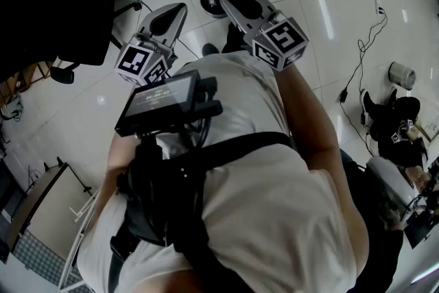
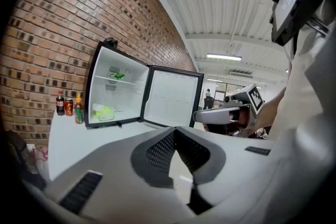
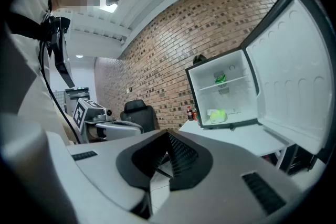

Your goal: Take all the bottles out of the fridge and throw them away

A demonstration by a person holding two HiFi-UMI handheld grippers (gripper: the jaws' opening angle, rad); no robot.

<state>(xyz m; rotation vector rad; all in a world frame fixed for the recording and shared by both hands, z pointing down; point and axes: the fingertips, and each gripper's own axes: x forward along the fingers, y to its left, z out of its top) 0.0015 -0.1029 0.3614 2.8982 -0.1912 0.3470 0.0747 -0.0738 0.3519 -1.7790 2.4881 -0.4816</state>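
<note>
Facing the open fridge (image 2: 113, 93) on the white desk (image 2: 100, 139), the person (image 1: 274, 209) held the left tongs (image 2: 175, 130) and the right tongs (image 3: 167, 135) clenched, nothing between them. Two bottles (image 2: 79, 109) and a can (image 2: 68, 107) stood on the desk just beside the fridge, outside it.

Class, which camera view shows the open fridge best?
The left gripper view: the fridge shows whole there, cavity and door. The right gripper view crops its door; the head view shows none of its inside.
</note>
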